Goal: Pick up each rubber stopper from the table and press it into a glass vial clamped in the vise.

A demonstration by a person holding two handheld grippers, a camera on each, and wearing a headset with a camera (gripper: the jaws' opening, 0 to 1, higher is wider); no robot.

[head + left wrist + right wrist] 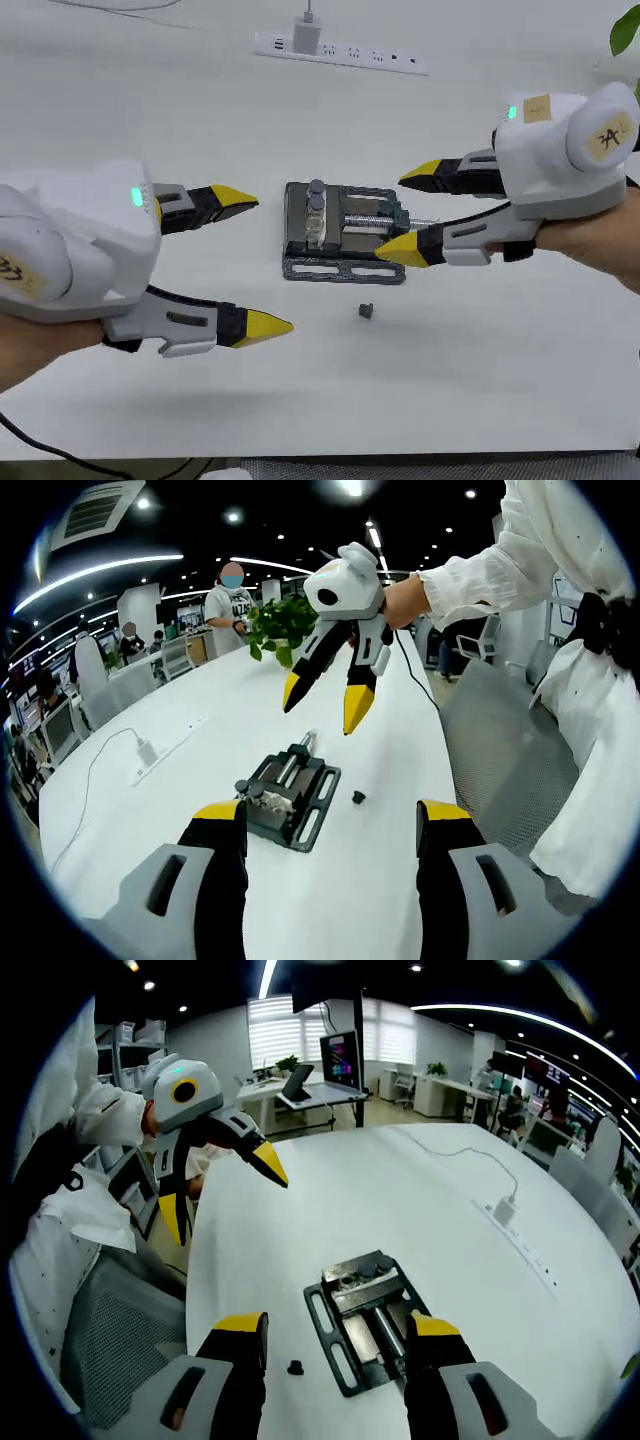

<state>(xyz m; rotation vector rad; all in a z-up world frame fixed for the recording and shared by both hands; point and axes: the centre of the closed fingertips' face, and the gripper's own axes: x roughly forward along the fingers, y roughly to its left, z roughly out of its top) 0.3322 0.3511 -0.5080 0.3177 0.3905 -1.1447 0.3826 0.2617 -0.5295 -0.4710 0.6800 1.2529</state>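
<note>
A small dark vise (340, 240) sits mid-table and clamps glass vials (316, 222) with grey stoppers on top; the same vise (290, 798) (368, 1315) lies ahead of each gripper. One loose dark rubber stopper (366, 311) (358, 797) (295, 1367) lies on the table just in front of the vise. My left gripper (252, 264) (330, 825) hovers open to the left of the vise, nothing between its yellow tips. My right gripper (412, 212) (335, 1332) hangs open above the vise's right end, also empty.
A white power strip (340, 52) with a plugged charger lies at the table's far edge, its cable (110, 760) trailing off. A plant (282, 628) stands at the table's end. People and office chairs are in the background.
</note>
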